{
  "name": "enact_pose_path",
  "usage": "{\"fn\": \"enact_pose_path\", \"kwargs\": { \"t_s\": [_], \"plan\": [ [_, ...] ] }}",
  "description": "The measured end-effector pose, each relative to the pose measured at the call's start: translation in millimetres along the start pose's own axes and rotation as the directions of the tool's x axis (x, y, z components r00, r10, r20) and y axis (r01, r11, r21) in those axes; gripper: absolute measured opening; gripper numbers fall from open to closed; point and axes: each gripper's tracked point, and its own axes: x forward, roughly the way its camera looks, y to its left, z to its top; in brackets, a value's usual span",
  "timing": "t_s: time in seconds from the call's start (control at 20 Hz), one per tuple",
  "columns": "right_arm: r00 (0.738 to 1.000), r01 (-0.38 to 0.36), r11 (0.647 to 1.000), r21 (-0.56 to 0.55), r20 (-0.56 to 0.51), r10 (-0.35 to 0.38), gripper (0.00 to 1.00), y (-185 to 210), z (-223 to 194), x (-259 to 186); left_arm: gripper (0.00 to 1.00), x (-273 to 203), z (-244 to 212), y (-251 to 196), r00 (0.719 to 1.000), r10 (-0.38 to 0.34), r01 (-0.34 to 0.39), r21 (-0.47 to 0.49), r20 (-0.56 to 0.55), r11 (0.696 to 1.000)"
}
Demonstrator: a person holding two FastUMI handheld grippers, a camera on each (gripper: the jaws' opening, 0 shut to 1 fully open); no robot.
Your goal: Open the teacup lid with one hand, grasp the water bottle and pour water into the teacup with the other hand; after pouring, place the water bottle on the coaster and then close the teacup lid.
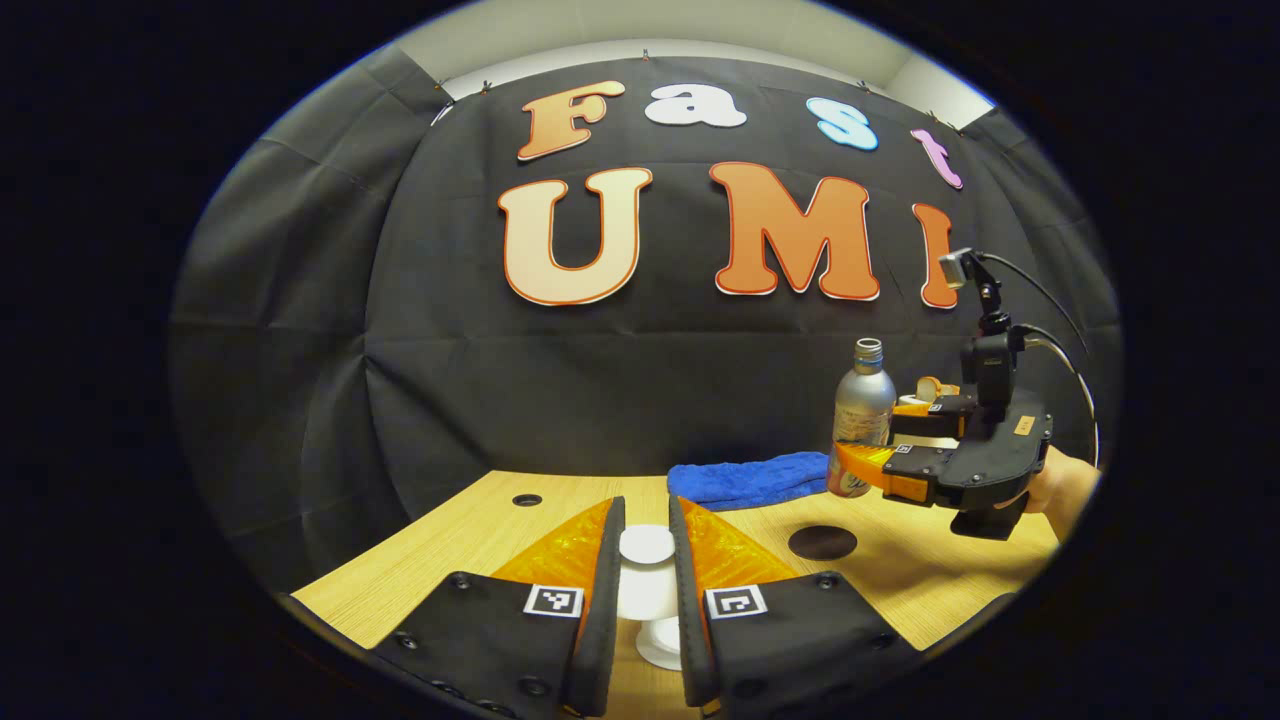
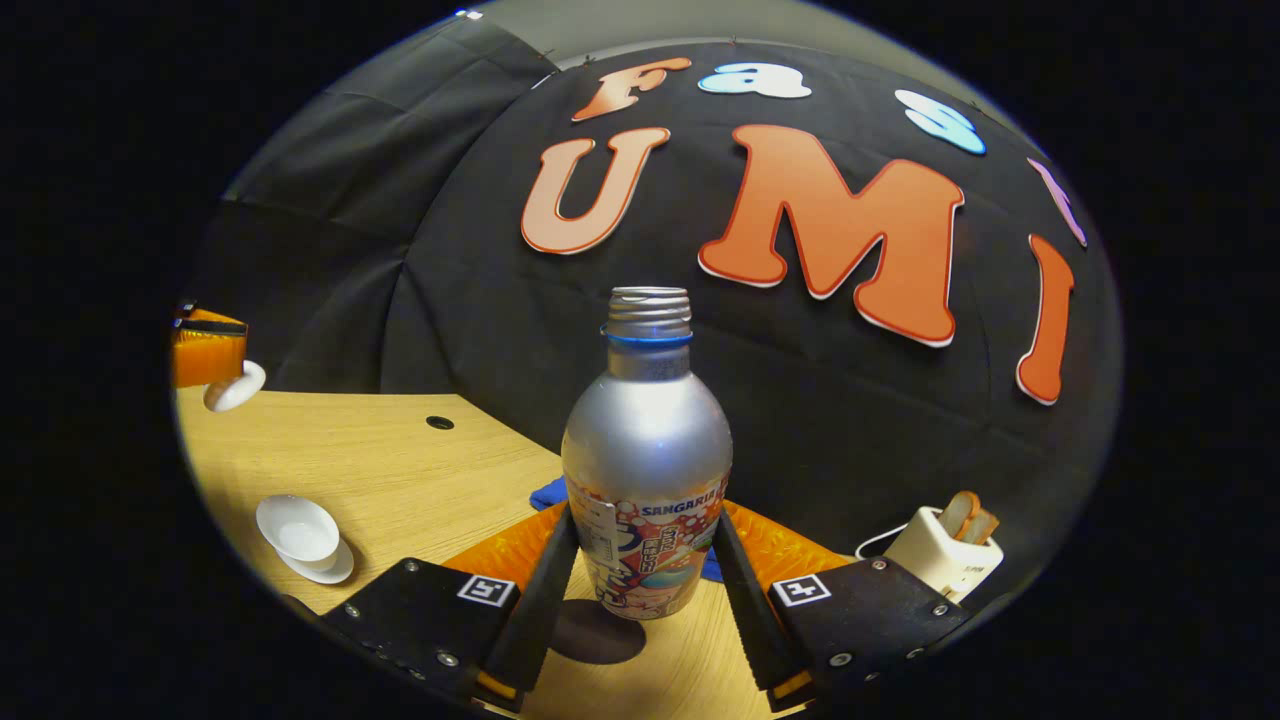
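Note:
A silver water bottle (image 2: 645, 440), uncapped and upright, sits between the fingers of my right gripper (image 2: 645, 520), which is shut on its lower body. It hangs just above a dark round coaster (image 2: 597, 630). In the left gripper view the bottle (image 1: 862, 415) and right gripper (image 1: 880, 450) are at the right, past the coaster (image 1: 822, 542). My left gripper (image 1: 646, 520) is shut on the white teacup lid (image 1: 646, 575), held above the white teacup (image 1: 662, 640). In the right gripper view the uncovered teacup (image 2: 298, 528) stands on its saucer at the left, with the lid (image 2: 236, 387) raised beyond it.
A blue cloth (image 1: 750, 478) lies at the back of the wooden table (image 1: 460, 560). A white toaster (image 2: 940, 550) with bread slices stands to the right. A hand (image 1: 1065, 485) holds the right gripper. The table has a small hole (image 1: 526, 499) near its left rear.

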Motion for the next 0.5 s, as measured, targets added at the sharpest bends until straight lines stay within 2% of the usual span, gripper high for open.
{"fn": "enact_pose_path", "kwargs": {
  "t_s": [0.5],
  "plan": [
    [0.988, -0.040, 0.987, 0.158, -0.138, 0.062, 0.79, 13.9, -68.2, 27.1, 0.31, 7.9, -17.4, -8.2, 0.998, -0.010, 0.010, -0.001, -0.059, 1.000]
  ]
}}
